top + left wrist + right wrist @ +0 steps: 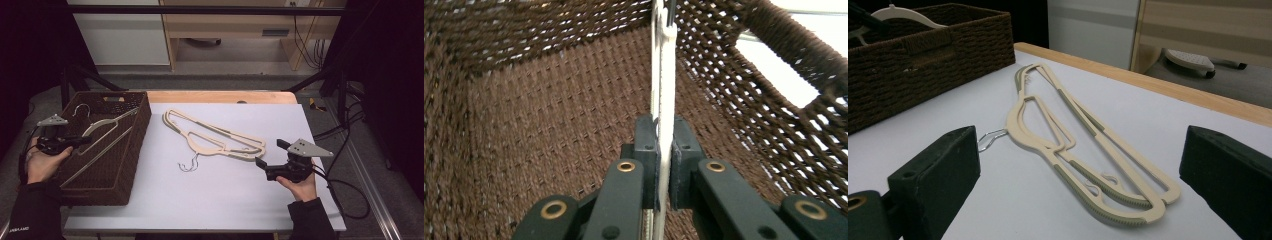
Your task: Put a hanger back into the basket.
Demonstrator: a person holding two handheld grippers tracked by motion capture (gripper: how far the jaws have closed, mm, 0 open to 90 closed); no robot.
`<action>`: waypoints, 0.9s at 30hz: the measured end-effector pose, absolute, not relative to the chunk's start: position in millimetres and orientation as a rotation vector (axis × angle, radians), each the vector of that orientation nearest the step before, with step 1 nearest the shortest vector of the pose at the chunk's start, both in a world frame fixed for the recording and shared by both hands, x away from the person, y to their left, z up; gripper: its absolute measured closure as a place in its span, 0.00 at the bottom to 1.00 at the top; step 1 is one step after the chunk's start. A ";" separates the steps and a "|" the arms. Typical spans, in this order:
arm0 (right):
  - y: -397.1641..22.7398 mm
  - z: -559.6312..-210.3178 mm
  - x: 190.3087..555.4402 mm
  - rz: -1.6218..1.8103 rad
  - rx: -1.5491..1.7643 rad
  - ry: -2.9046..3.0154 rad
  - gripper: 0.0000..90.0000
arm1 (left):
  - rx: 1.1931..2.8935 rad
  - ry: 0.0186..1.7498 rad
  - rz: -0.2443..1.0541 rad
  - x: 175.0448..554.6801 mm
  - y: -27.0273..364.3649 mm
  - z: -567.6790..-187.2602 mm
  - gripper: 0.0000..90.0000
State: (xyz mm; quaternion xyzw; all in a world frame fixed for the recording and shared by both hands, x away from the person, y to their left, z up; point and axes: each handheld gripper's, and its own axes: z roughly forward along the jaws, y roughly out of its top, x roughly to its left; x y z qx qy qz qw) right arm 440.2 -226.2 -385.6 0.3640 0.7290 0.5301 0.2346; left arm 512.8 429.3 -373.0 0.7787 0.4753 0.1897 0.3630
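Note:
A cream hanger (102, 126) with a metal hook lies tilted inside the brown woven basket (143, 117) at the table's left. My left gripper (86, 140) is shut on this hanger; in the left gripper view the pads (646, 142) clamp the thin cream hanger (665, 70) edge-on, low inside the basket (769, 95). A stack of cream hangers (215, 136) lies flat mid-table, with wire hooks at its near side. My right gripper (271, 153) hovers open just right of the stack. In the right gripper view the hangers (1073, 130) lie ahead of the gripper (1078, 172), whose jaws stand wide apart.
A white sheet (210, 200) covers the table, with a wooden strip (220, 96) along its far edge. The basket (928, 60) stands to the left of the stack. Cables (347, 192) trail off the table's right side. Cabinets and a desk stand beyond the far edge.

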 end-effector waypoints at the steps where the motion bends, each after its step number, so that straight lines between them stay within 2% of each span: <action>1: -225.9 -385.9 440.6 1.456 0.996 2.000 0.04 | 2.005 1.234 0.485 513.0 429.8 -374.3 0.94; 6: -225.3 -386.6 440.8 1.450 0.992 2.009 0.04 | 2.022 1.319 0.529 514.0 431.7 -380.7 0.92; 8: -224.8 -386.9 440.8 1.447 0.994 2.010 0.03 | 1.992 1.363 0.557 514.7 435.3 -380.7 0.86; 14: -224.9 -386.7 440.5 1.450 0.994 2.009 0.04 | 1.994 1.432 0.598 516.0 439.5 -382.7 0.82; 16: -224.4 -386.9 440.6 1.451 0.996 2.007 0.04 | 2.017 1.462 0.620 517.3 440.4 -383.8 0.78; 27: -224.3 -387.1 440.6 1.452 0.990 2.013 0.04 | 2.032 1.589 0.584 525.1 443.7 -393.2 0.59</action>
